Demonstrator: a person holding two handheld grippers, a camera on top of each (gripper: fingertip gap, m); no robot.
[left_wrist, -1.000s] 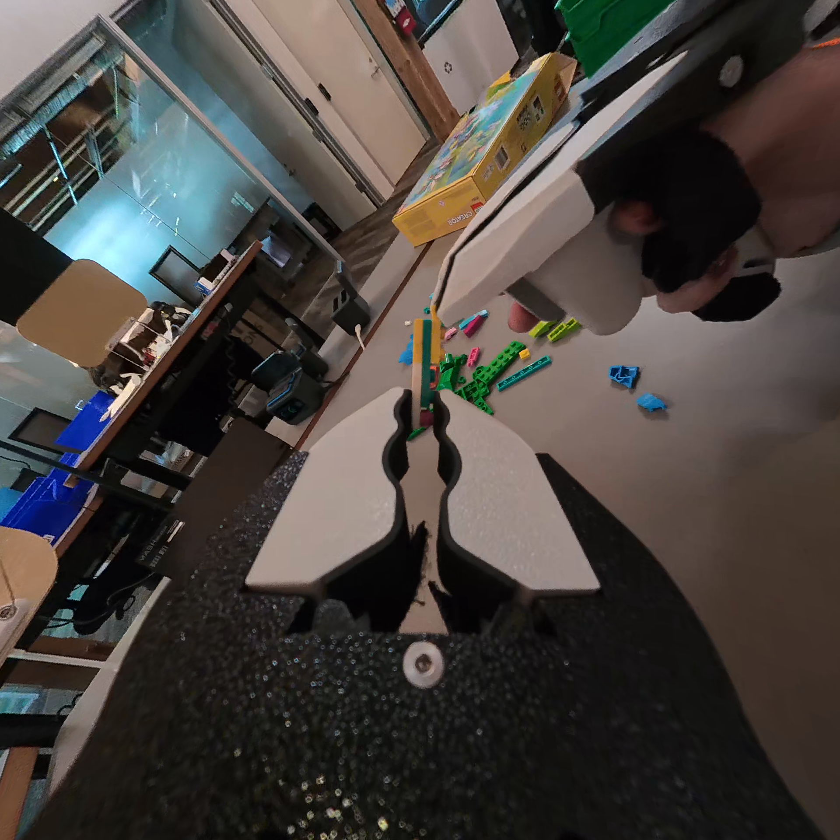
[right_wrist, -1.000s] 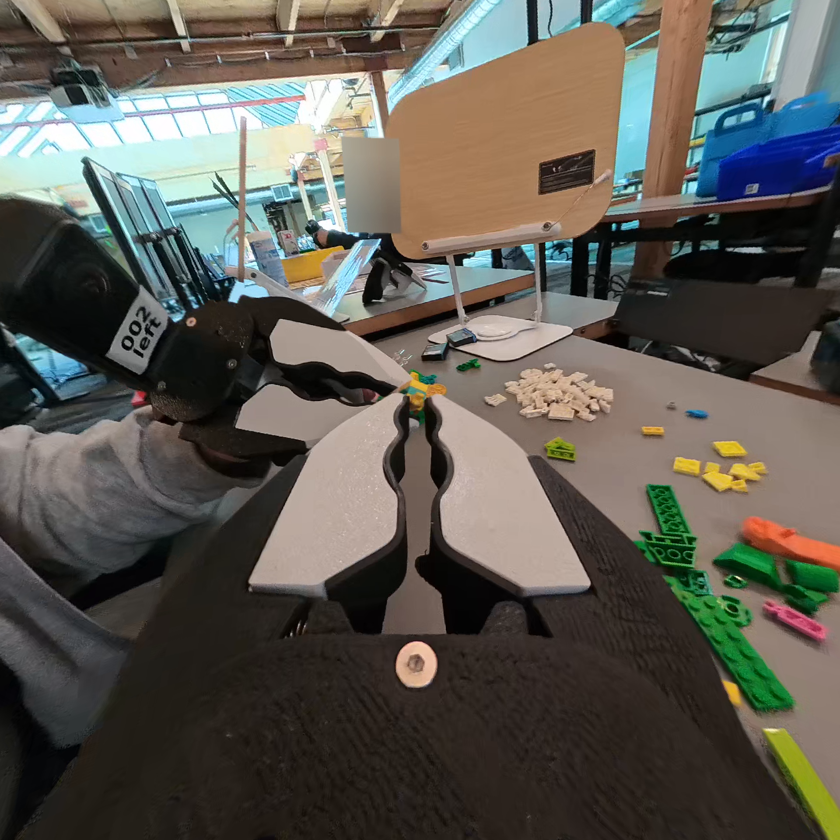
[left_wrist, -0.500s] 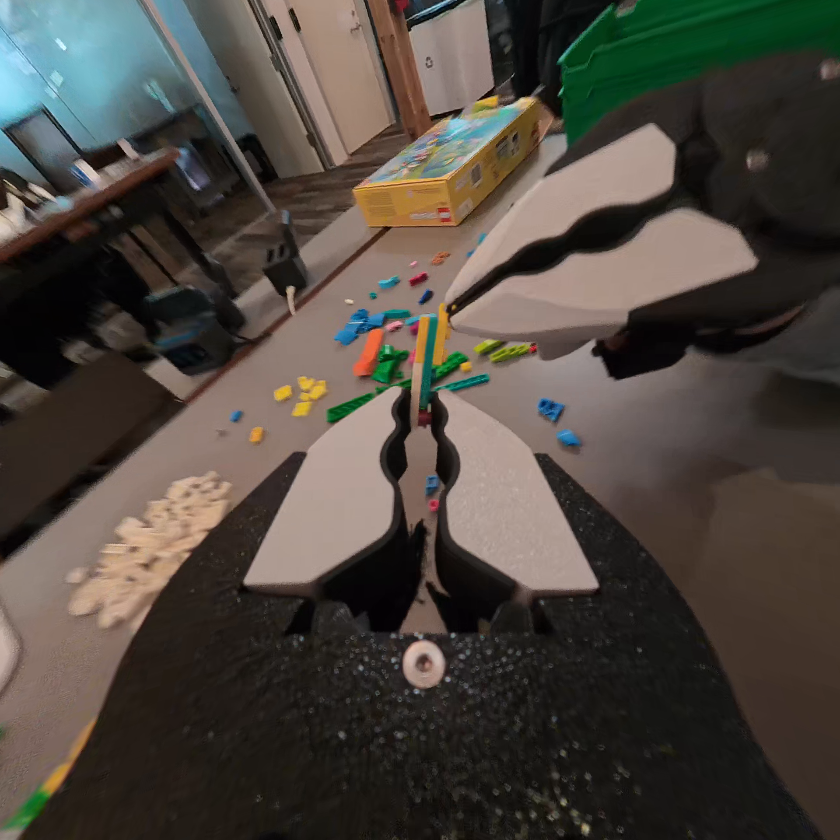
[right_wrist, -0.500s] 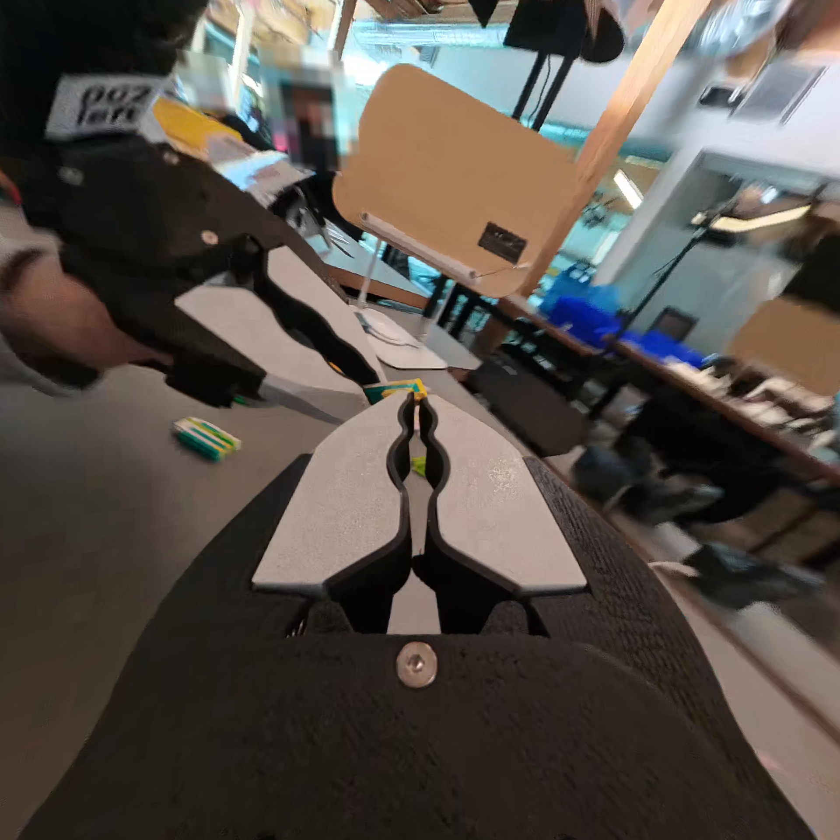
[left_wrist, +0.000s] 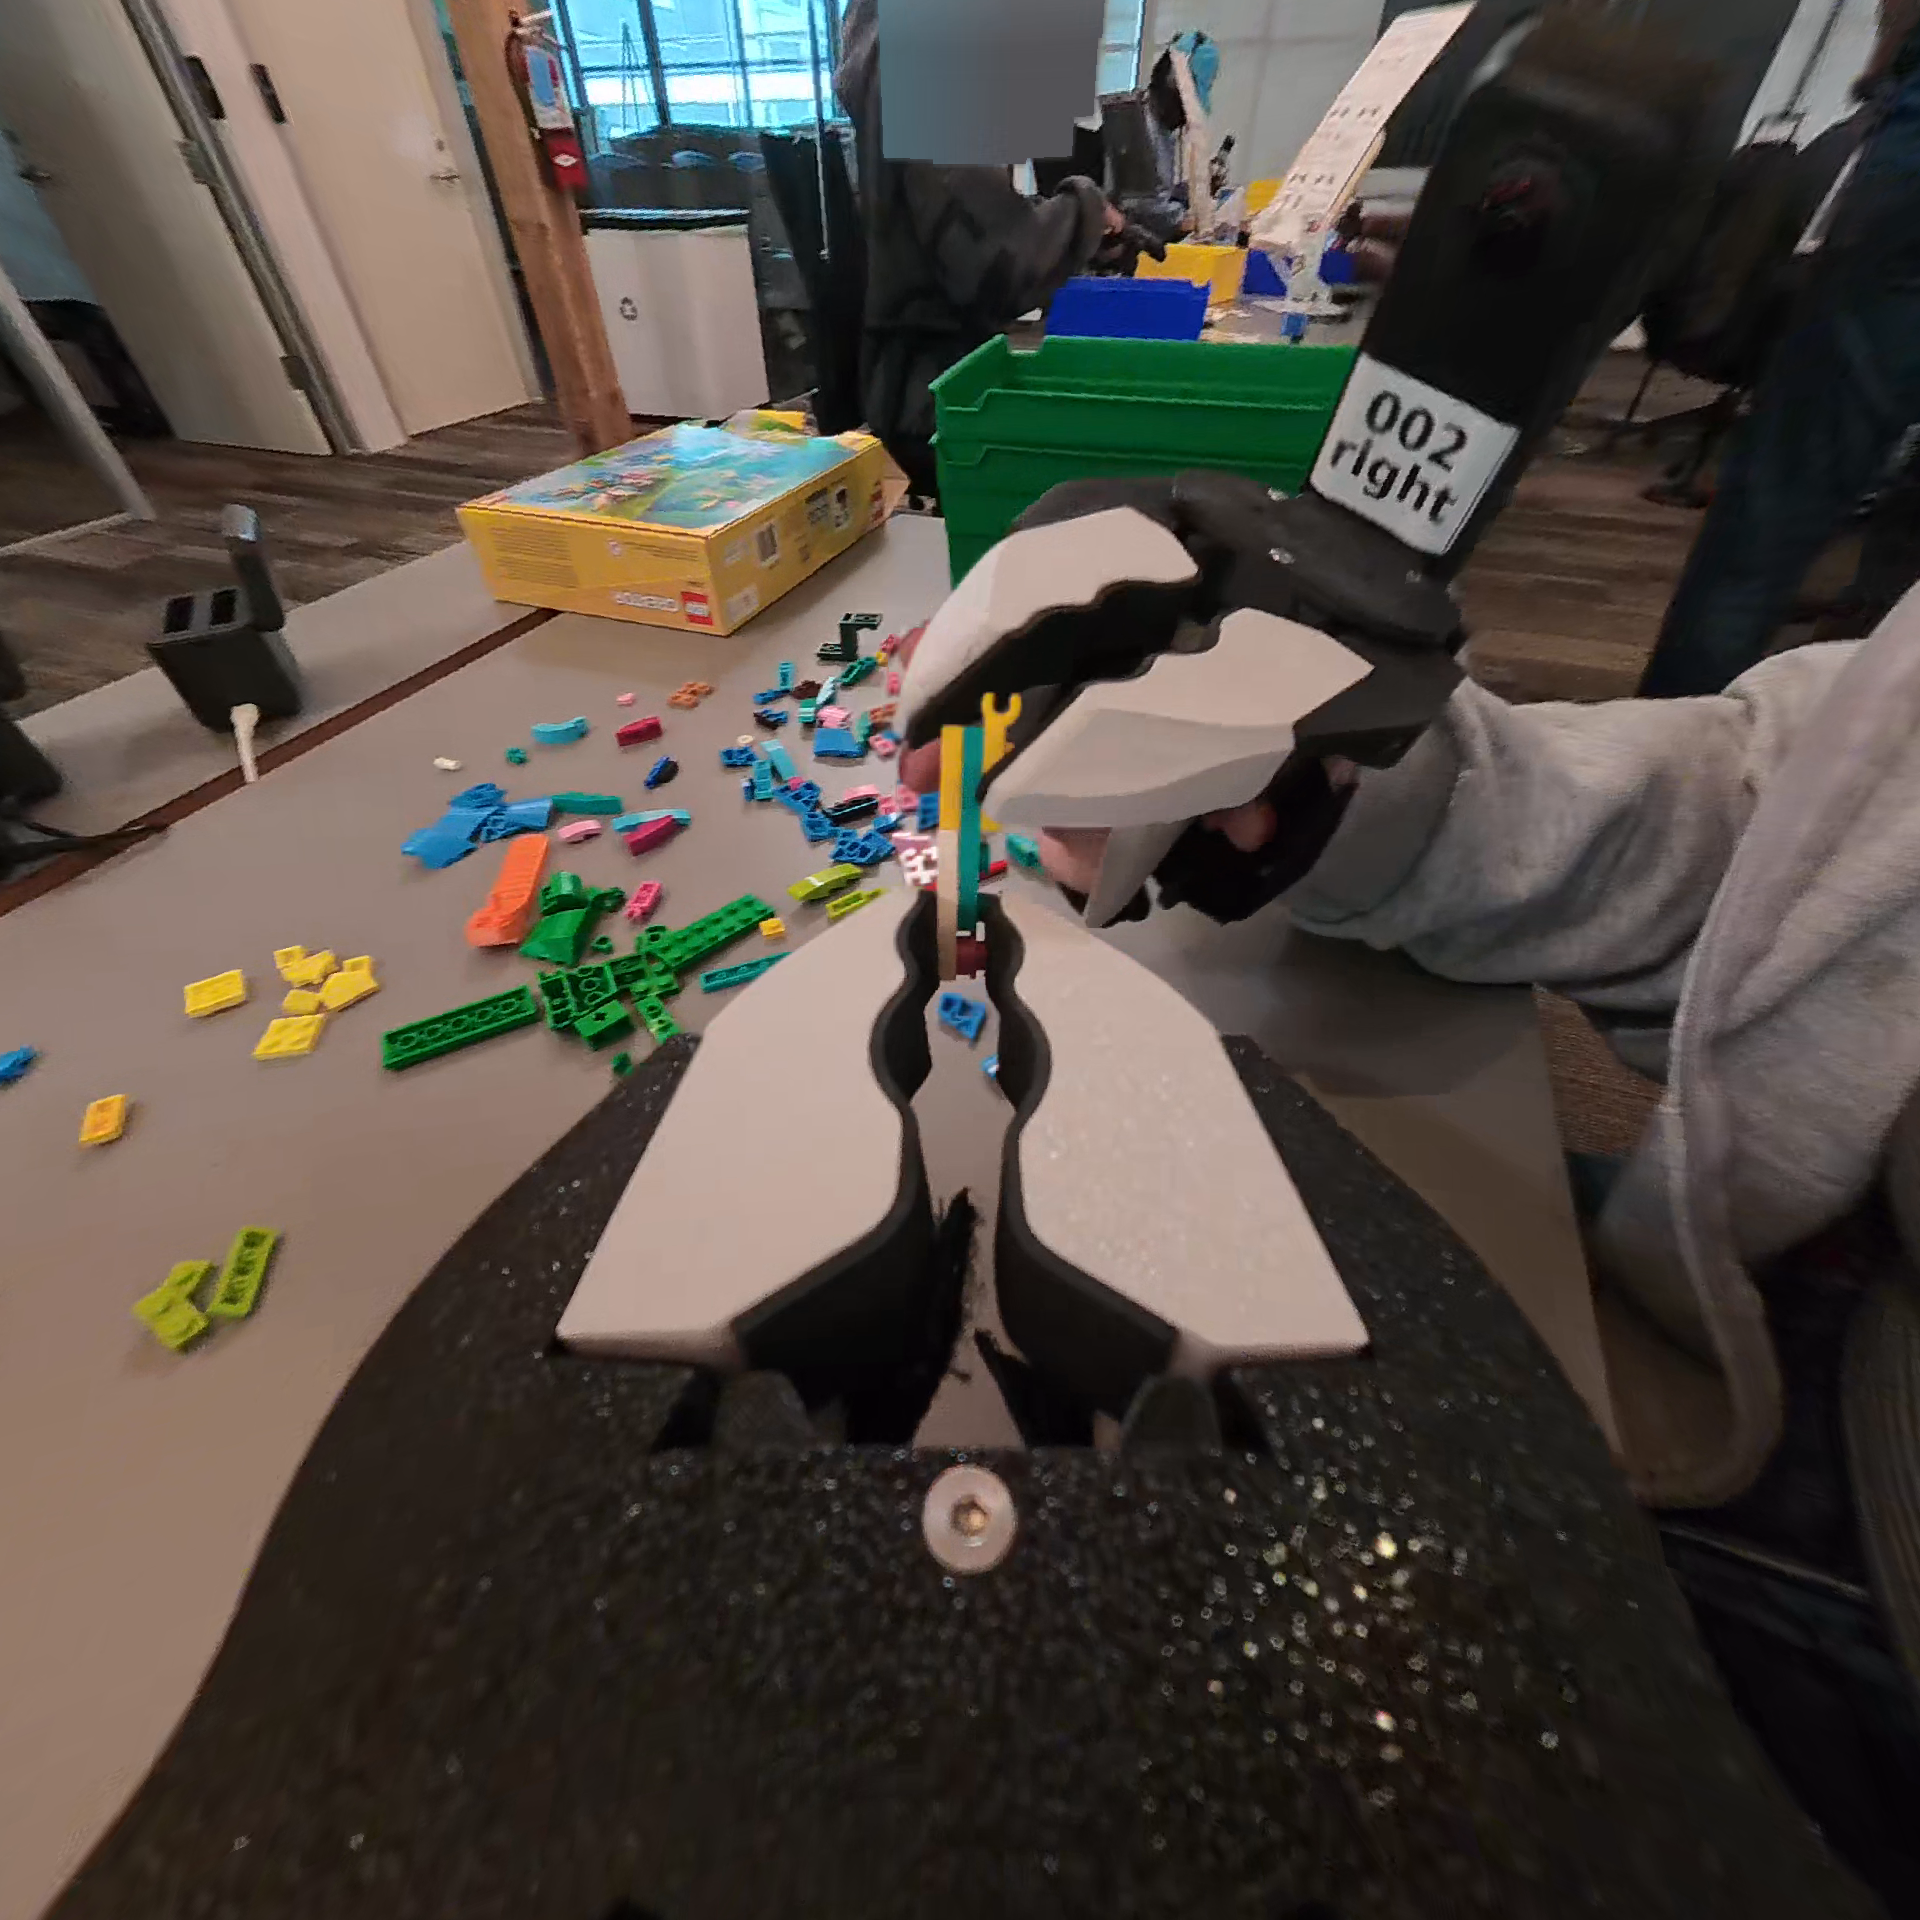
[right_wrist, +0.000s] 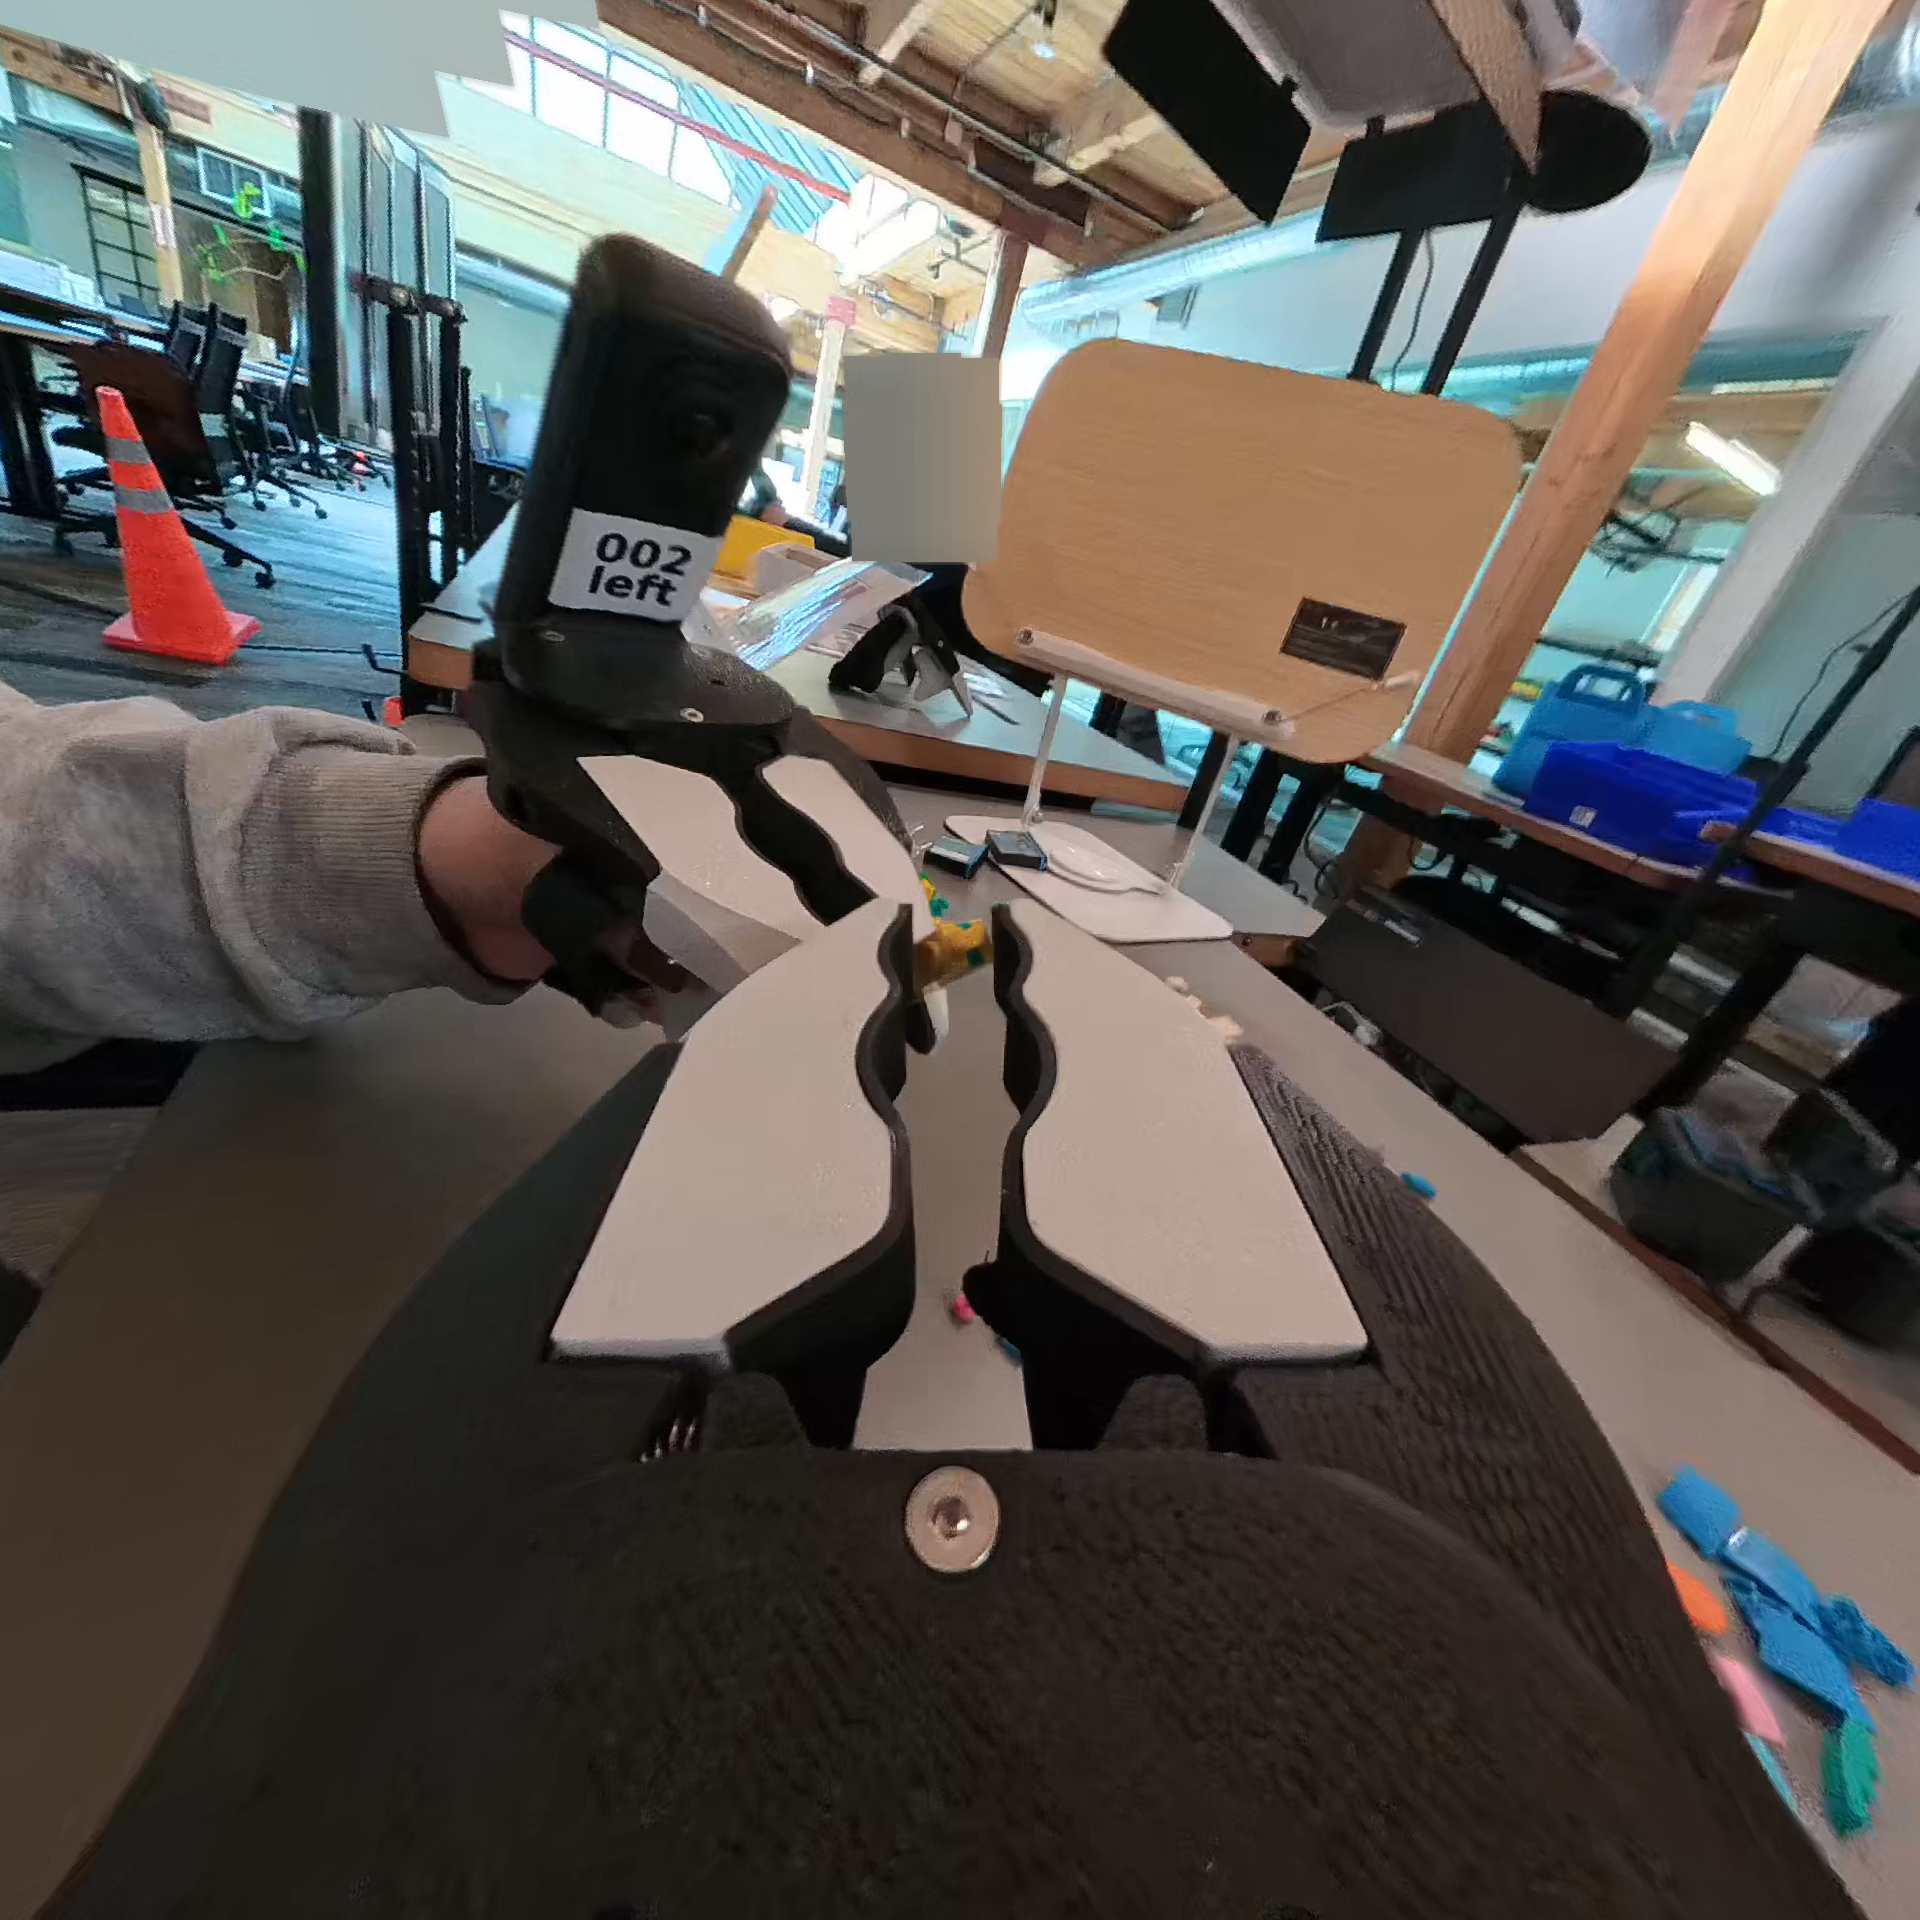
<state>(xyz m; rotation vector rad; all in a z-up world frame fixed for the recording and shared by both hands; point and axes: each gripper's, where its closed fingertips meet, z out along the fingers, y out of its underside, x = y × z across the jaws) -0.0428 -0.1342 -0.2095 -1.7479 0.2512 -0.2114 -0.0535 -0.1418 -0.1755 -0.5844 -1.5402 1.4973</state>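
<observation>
Grey surface (left_wrist: 312, 1195) strewn with loose bricks (left_wrist: 582, 977), busy workshop behind, and here's the action: the left gripper (left_wrist: 961, 935) has its jaws pinching the foot of one slim brick stack (left_wrist: 961, 831), yellow, teal and tan, held upright. The right gripper (right_wrist: 948, 925), clamped tight half a second back, has now parted its jaws. They straddle the stack's top, one pad touching, the other clear. Two grippers, one stack, one yellow box (left_wrist: 665, 520), one pile of green bins (left_wrist: 1122, 416).
</observation>
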